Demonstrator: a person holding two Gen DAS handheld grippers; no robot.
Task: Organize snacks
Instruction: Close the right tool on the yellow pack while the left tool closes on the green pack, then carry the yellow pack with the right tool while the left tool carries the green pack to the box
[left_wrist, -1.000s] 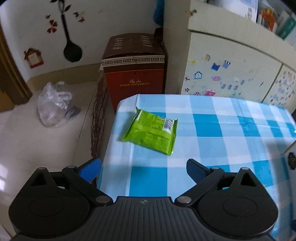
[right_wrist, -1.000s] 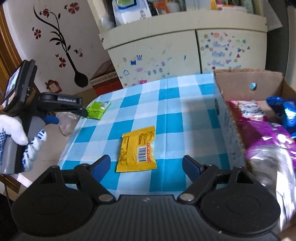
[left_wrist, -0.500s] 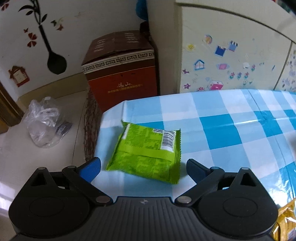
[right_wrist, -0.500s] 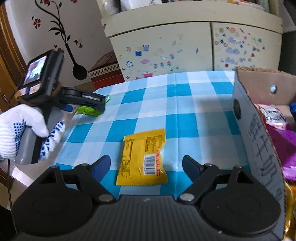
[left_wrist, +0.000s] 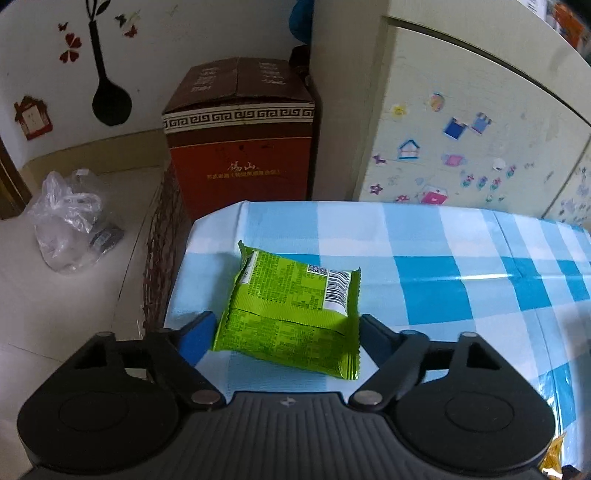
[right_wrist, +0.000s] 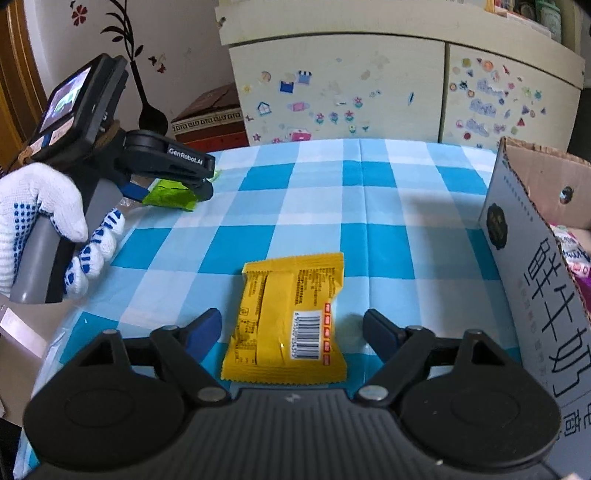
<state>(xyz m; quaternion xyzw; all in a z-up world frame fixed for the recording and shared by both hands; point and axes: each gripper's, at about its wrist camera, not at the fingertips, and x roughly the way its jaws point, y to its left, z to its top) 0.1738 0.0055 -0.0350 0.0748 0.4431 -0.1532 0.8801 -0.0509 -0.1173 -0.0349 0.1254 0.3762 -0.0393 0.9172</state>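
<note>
Both claws have just been closing, each around a snack packet lying flat on the blue-checked table (right_wrist: 369, 206). The left claw (left_wrist: 284, 328) brackets the green packet (left_wrist: 295, 314) near the table's left edge, pads just reaching its sides. The right claw (right_wrist: 291, 328) straddles the yellow packet (right_wrist: 288, 317), gaps remaining. Next, probably: pinch, lift, carry to the open cardboard box (right_wrist: 524, 251) at right. Open tablecloth lies between.

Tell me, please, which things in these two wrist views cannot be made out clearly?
- Cardboard box contents: right wrist view, cut off by the right edge and hidden by its wall.
- Green packet: right wrist view, mostly hidden by the left gripper.
- Yellow packet: left wrist view, only a corner shows at the bottom edge.
- Plastic bag contents: left wrist view, too blurred.
</note>
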